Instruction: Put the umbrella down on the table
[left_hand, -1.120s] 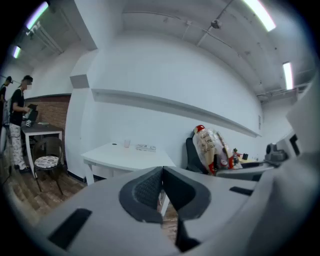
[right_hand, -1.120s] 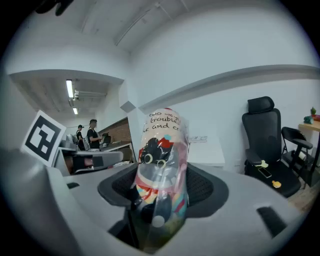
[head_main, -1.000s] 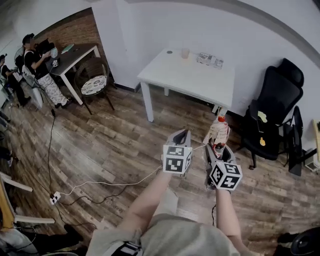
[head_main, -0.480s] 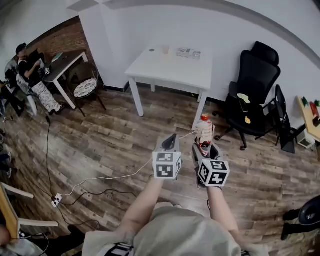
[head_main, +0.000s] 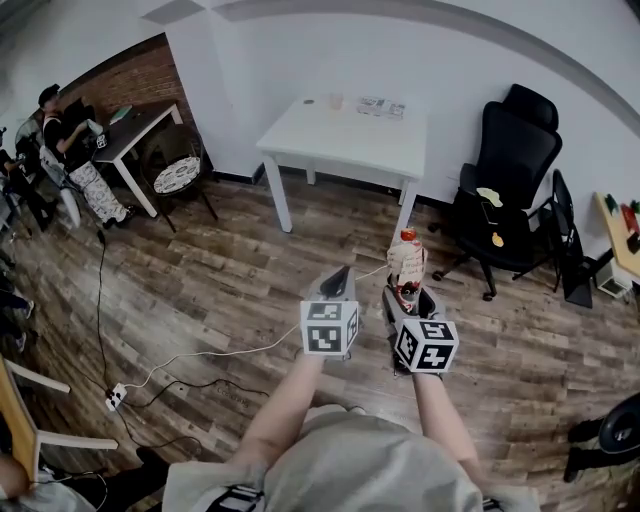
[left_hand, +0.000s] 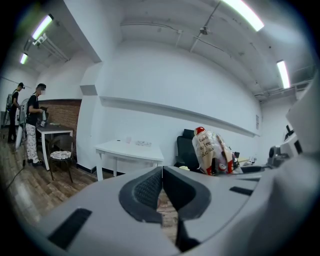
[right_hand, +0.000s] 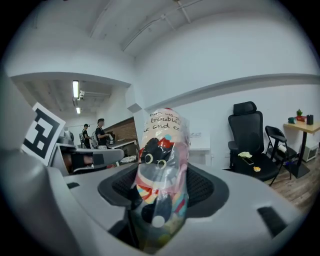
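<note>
Shifted since a second earlier: both grippers and the person carrying them moved across the wooden floor (head_main: 220, 280), so that the white desk (head_main: 350, 140) lay more squarely ahead and the black office chair (head_main: 515, 170) stood fuller in view at the right; hardly any shift in the latest half second

Item: umbrella (head_main: 405, 265), folded, in a printed sleeve, held nearly upright.
Location: clamped in the right gripper (head_main: 408, 296), whose fingers (right_hand: 207, 187) were spread wide and pressing on both sides of the sleeve's lower part.
Left gripper (head_main: 338, 275): fingers (left_hand: 145, 187) closed together with nothing between them, carried just beside the right.

Step, as judged: carry toward the desk; the umbrella was well apart from it and not yet above the top.
Next move called for: further approach, a lift over the near edge, then lowering onto the bare front half.

Clearances: small items (head_main: 380, 105) lay along the desk's far edge; the near half was bare. Open floor between person and desk. The chair stood near the desk's right legs. A white cable (head_main: 220, 355) ran along the floor at the left, a likely snag if the path drifted that way
</note>
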